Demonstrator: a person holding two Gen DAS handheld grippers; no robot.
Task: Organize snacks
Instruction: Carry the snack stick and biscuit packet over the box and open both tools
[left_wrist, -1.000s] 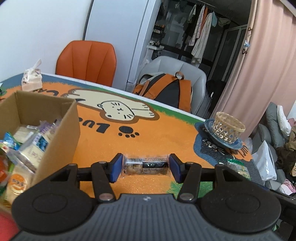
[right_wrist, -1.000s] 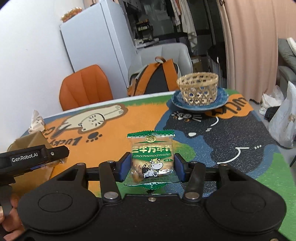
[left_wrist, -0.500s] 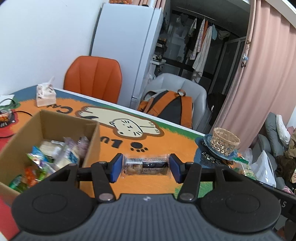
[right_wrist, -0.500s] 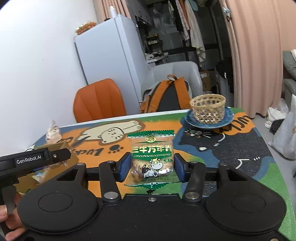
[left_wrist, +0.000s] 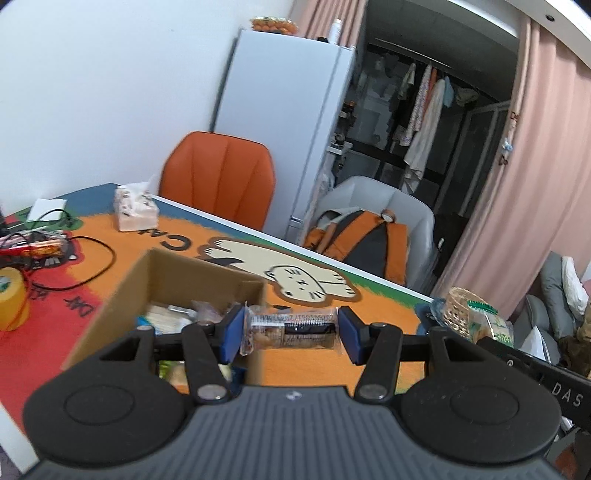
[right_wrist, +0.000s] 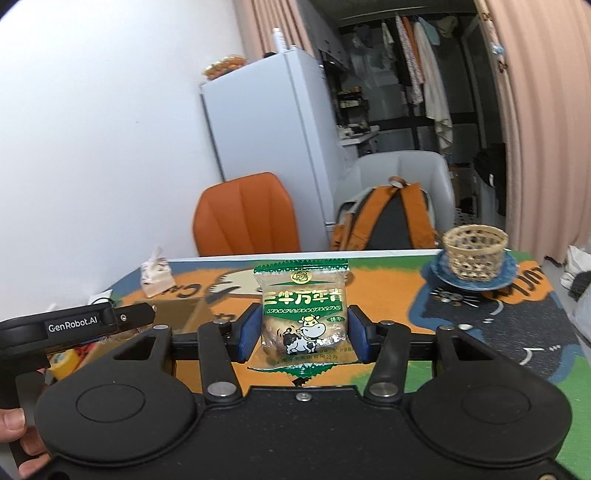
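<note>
While clamped between the blue pads of the left gripper (left_wrist: 291, 334), crinkly clear snack bar (left_wrist: 291, 329) above cardboard box (left_wrist: 122, 291); right gripper (right_wrist: 302, 334) pinching glossy green pouch (right_wrist: 304, 314).

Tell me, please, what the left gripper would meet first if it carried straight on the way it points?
Probably the orange tablecloth beside the cardboard box; depth is unclear.

The open brown cardboard box (left_wrist: 207, 280) has its near wall hidden behind the black left gripper (left_wrist: 291, 330) body, and the wrapped snacks inside (left_wrist: 173, 314) are too blurred to identify. In the right wrist view the same box is mostly covered by the other gripper's black bar. The yellow tape roll (left_wrist: 11, 299) at the desk's left edge is cut off by the frame. Small print on the green-and-white cow-printed snack packet (right_wrist: 304, 314) is illegible.
</note>
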